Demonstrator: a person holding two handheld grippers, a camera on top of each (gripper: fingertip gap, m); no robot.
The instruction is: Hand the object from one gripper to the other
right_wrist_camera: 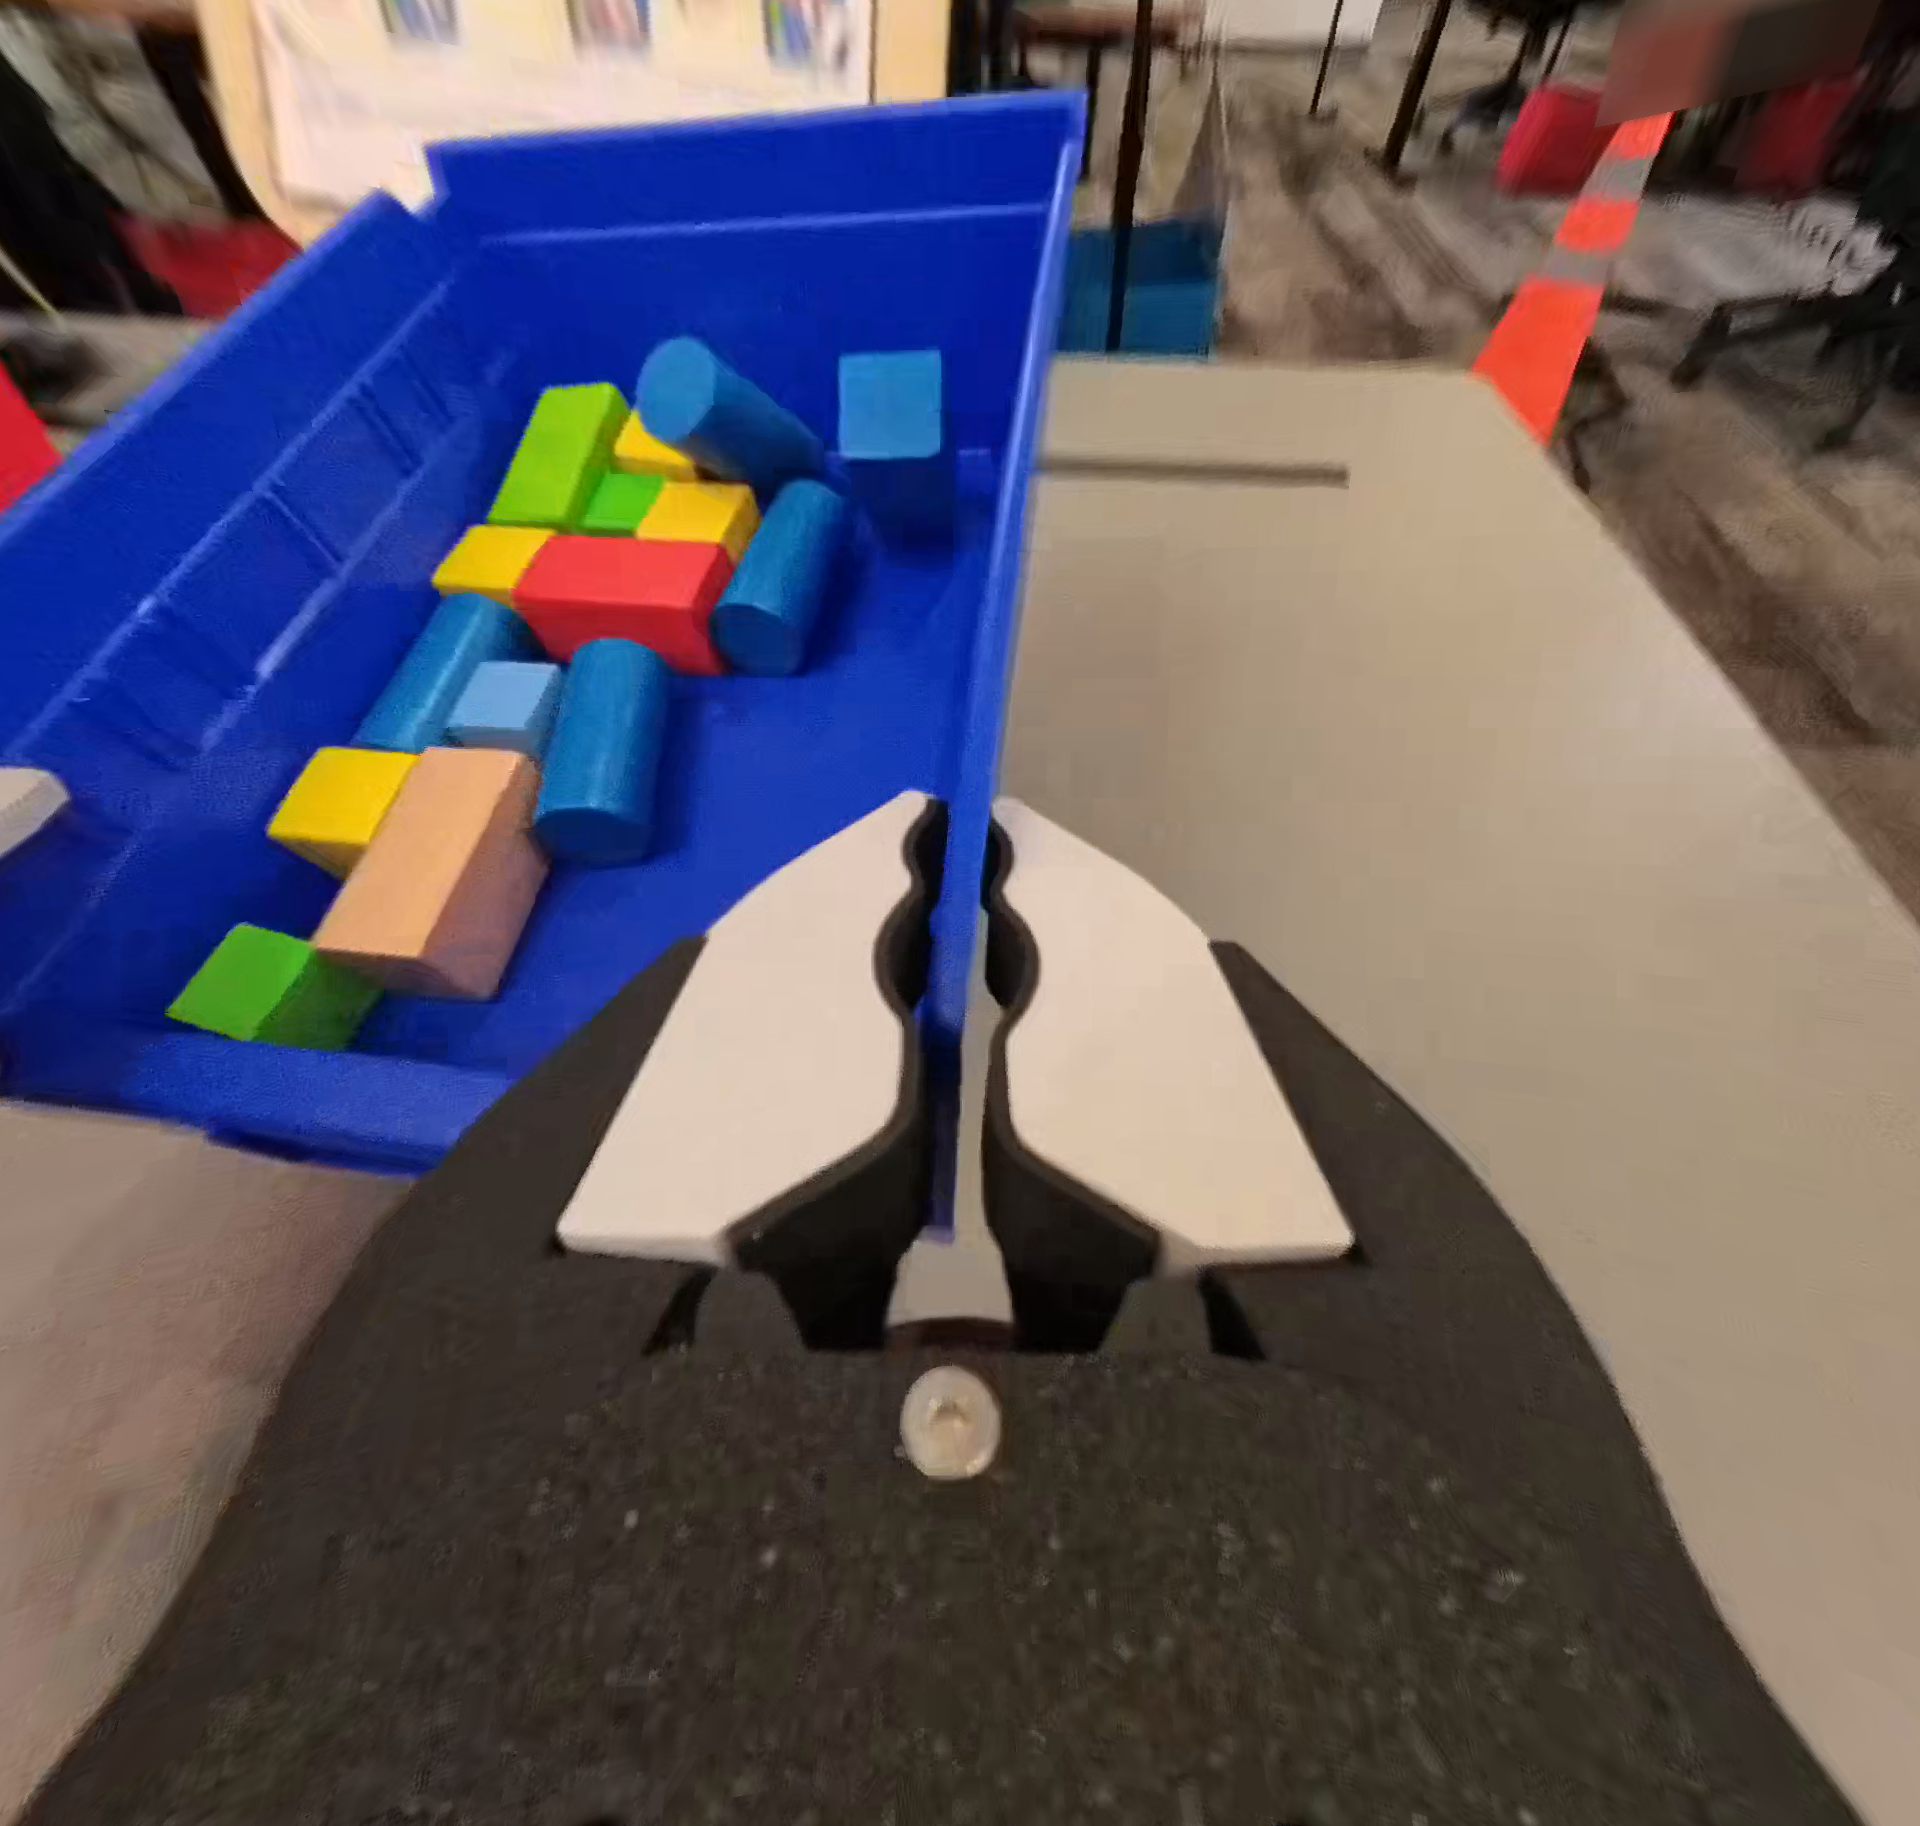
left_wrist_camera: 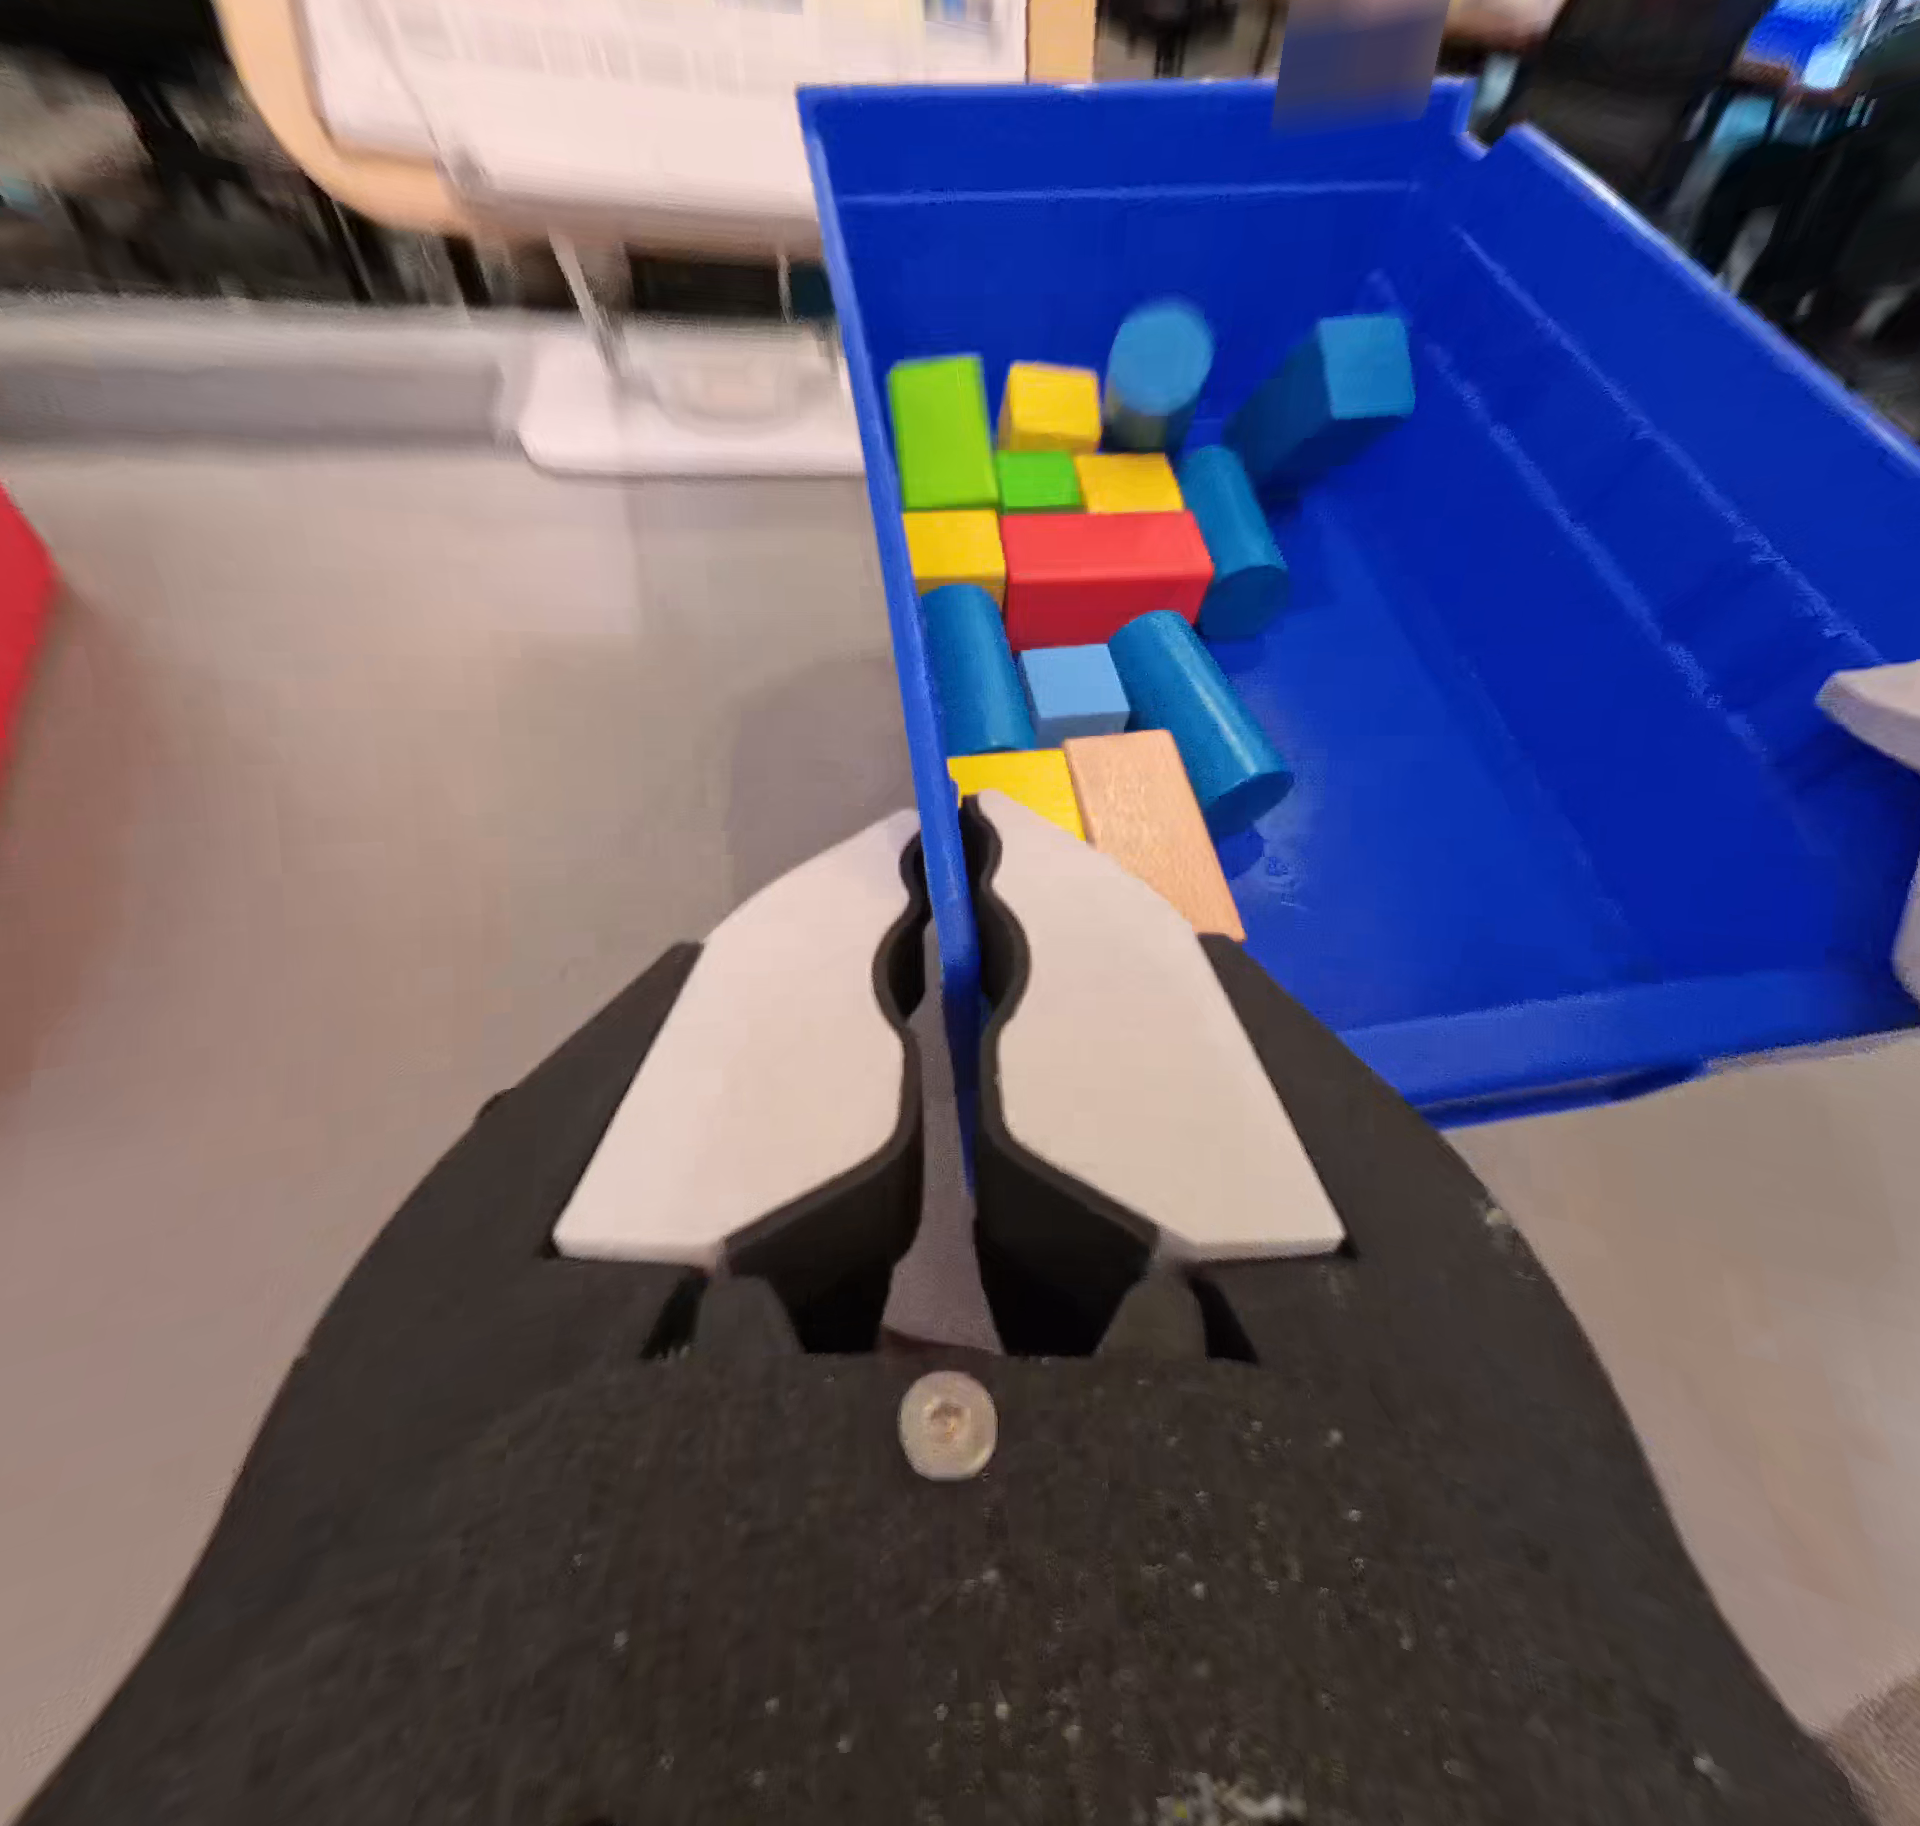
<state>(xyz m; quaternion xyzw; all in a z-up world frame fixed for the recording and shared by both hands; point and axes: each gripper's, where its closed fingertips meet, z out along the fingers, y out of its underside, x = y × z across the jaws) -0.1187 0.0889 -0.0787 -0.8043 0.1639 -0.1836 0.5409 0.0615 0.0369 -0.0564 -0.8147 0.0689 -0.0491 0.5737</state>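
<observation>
Left wrist view shows the left gripper clenched on the left side wall of the blue bin; its two grey fingers are almost closed, with only the thin blue wall between them; one finger is outside the bin and the other inside, just beside a yellow block and a plain wooden block. Right wrist view shows the right gripper clamped in the same way on the right side wall of the bin; its fingers are nearly shut, the wall pinched between the black pads. So both grippers grasp the bin at one time, each on an opposite wall; the bin is between them, above the grey table; I cannot tell if it touches the table.

Inside the bin lie many coloured blocks, grouped toward its left side; a red block is in the middle, blue cylinders lie around it, and a green block is nearest, touching the wooden block. At the far right edge of the left wrist view a grey tip of the right gripper shows on the opposite wall. Background is blurred.
</observation>
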